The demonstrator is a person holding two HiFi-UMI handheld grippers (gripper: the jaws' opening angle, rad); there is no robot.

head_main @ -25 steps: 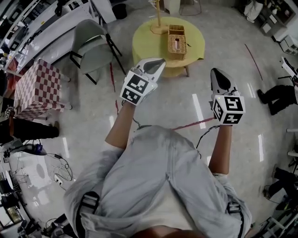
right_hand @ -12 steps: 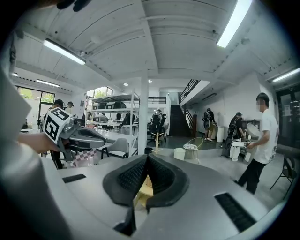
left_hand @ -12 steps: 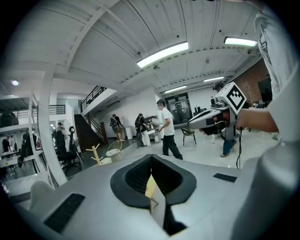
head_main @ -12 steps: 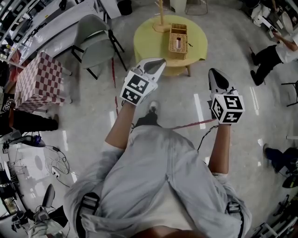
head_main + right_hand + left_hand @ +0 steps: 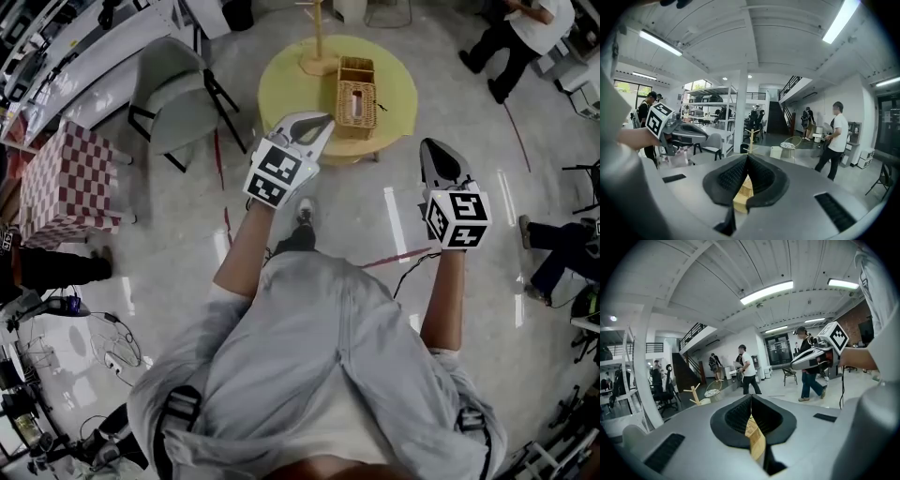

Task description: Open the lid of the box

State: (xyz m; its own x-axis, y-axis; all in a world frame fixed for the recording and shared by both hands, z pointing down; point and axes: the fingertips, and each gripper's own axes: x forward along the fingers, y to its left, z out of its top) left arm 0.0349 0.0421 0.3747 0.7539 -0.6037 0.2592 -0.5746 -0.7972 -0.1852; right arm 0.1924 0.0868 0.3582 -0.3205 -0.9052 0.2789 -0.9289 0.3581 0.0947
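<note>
The box (image 5: 355,92) is a wicker one with its lid down, standing on a round yellow table (image 5: 291,80) ahead of me. My left gripper (image 5: 323,123) is held in the air short of the table's near edge, its jaws pressed together on nothing. My right gripper (image 5: 429,146) hangs over the floor to the right of the table, also shut and empty. In the left gripper view the left gripper (image 5: 751,398) has its pads meeting, with the right gripper (image 5: 816,356) floating beyond. The right gripper view shows the right gripper (image 5: 747,157) closed, and the left gripper (image 5: 677,131) off to one side.
A wooden stand (image 5: 317,47) sits at the table's far side. A grey chair (image 5: 173,98) is left of the table, with a red-checked cloth table (image 5: 70,178) further left. People (image 5: 520,37) stand at the back right and along the right edge. Cables lie on the floor at left.
The table has come slightly closer and a shoe now shows below the left gripper. Both grippers keep their pose, shut. A bystander has walked from the right to the back right.
</note>
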